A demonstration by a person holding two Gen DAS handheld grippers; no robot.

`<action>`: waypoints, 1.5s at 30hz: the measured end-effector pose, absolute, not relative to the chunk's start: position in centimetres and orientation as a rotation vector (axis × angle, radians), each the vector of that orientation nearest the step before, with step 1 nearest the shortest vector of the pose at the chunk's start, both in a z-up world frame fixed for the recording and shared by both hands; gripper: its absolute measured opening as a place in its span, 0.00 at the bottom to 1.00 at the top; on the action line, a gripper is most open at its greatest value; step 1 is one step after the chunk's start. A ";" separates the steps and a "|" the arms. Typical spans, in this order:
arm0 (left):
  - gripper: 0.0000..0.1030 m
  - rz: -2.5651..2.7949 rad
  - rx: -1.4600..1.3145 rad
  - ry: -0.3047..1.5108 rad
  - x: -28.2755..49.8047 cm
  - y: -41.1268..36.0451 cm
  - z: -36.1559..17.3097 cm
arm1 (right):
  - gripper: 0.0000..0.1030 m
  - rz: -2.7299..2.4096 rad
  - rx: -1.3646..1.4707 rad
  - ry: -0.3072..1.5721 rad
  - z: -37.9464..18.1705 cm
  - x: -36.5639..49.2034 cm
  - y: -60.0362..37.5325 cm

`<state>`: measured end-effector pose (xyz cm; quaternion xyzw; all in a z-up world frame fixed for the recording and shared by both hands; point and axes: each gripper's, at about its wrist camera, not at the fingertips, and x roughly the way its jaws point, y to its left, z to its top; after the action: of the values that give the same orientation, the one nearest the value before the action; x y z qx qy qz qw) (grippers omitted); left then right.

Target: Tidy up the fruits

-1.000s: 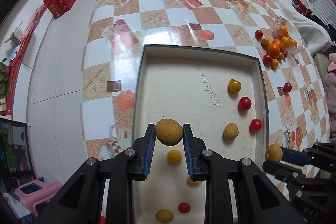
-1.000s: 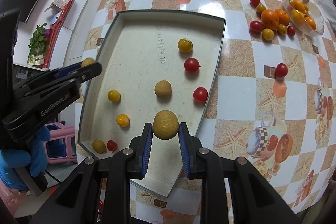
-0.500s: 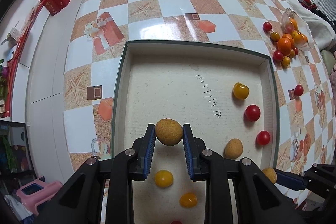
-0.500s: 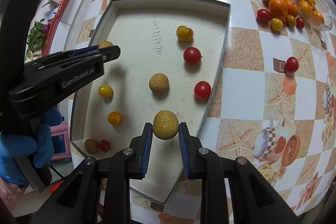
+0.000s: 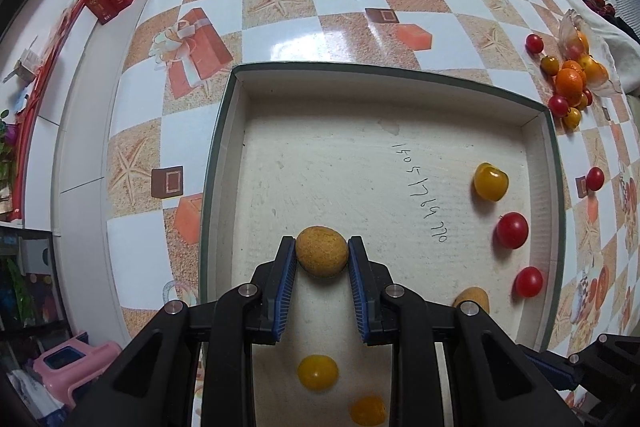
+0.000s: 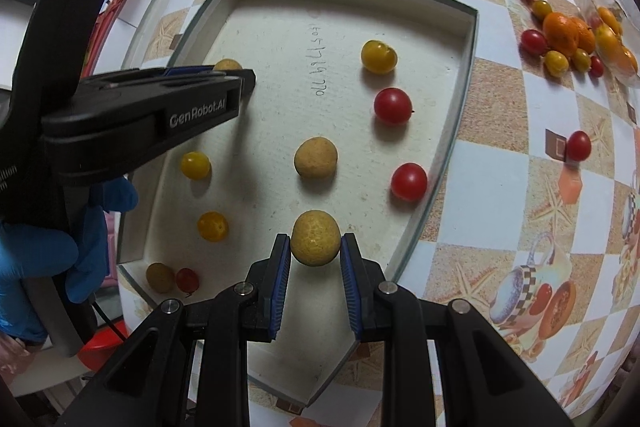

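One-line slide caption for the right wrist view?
Right gripper clamps a tan round fruit above the shallow tray already holding tomatoes and similar fruits.

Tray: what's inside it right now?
Loose in the tray: three red tomatoes, four yellow ones, two tan fruits. Both grippers hold tan fruits above it; the left gripper hides some floor.

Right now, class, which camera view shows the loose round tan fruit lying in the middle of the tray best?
The right wrist view: the round tan fruit lies fully visible mid-tray. The left wrist view shows only its top, hidden behind the left gripper.
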<state>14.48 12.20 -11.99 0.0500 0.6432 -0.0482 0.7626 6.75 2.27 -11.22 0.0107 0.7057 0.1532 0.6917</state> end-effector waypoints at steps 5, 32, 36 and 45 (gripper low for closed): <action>0.27 -0.110 0.116 1.375 14.6 11.8 -12.0 | 0.27 0.346 -0.029 1.567 -11.9 6.3 2.9; 0.98 -0.071 0.097 1.314 13.0 13.7 -9.1 | 0.91 0.458 -0.264 1.472 -10.0 2.5 6.6; 1.00 -0.060 0.089 1.298 12.2 14.0 -7.7 | 0.91 0.420 -0.218 1.477 -8.6 2.6 4.1; 1.00 -0.043 0.087 1.315 9.3 14.1 -5.6 | 0.91 0.313 -0.069 1.520 -6.5 3.4 -1.2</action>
<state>9.27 14.06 -5.59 0.0404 0.6111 -0.0201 0.7903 3.38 -1.20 -6.54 -0.0313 0.6860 0.1411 0.7131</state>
